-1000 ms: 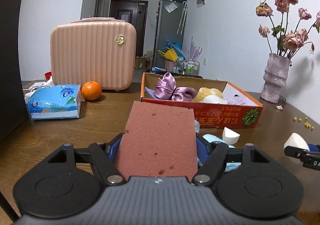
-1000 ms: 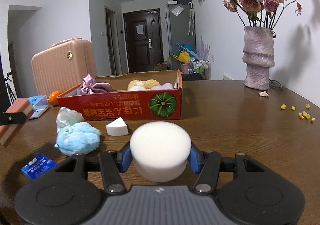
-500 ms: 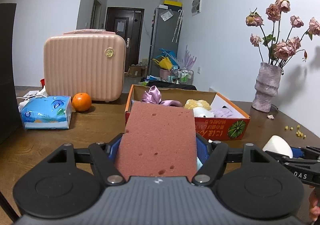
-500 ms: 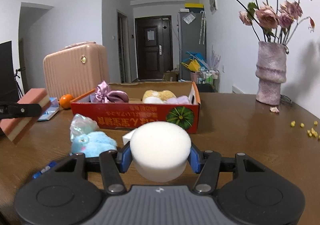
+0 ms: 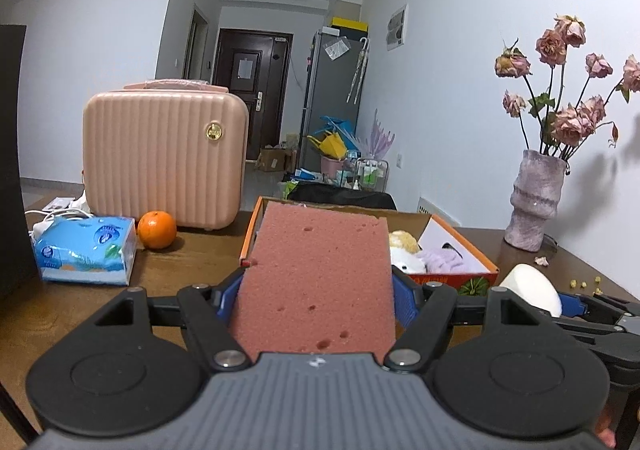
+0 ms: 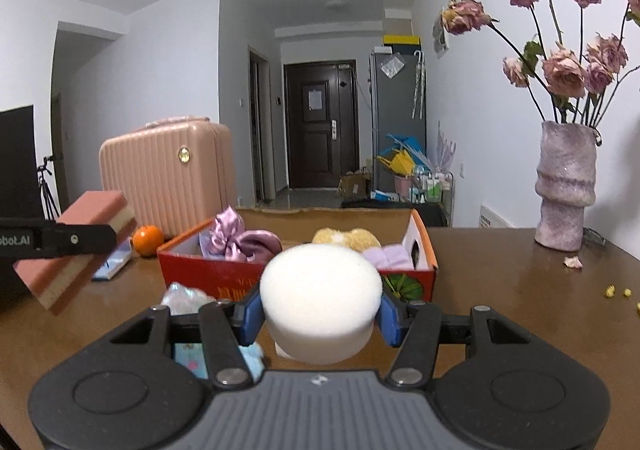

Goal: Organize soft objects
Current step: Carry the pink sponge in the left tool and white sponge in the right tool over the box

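Sponges ride above the wooden table (image 6: 500, 290): the pink sponge (image 5: 320, 282) is pinched in the left gripper (image 5: 320, 290), the round white sponge (image 6: 320, 290) in the right gripper (image 6: 320, 314), both just short of the red cardboard box (image 6: 424, 250) of soft things.
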Demonstrator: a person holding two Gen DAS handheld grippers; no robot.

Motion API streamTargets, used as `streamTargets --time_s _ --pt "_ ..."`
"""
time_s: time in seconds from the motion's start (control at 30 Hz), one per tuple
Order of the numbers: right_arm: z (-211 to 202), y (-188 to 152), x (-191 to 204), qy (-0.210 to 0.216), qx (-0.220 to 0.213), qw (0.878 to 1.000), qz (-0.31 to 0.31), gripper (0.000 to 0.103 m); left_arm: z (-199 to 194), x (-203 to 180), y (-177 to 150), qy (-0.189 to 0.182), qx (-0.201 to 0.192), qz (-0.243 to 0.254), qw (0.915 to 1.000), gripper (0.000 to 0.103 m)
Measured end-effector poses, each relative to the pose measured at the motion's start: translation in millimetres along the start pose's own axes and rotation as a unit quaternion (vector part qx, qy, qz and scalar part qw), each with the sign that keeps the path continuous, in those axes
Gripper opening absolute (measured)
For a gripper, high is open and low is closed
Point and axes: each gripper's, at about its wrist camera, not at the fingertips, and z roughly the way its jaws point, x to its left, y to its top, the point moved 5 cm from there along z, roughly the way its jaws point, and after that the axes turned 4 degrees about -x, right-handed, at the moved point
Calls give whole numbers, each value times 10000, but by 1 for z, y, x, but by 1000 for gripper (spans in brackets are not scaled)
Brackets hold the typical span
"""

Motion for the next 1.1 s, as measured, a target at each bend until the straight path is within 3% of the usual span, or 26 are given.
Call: streamTargets --time_s 1.1 --pt "81 25 -6 -142 -356 9993 48 55 80 0 40 118 -302 -91 9994 72"
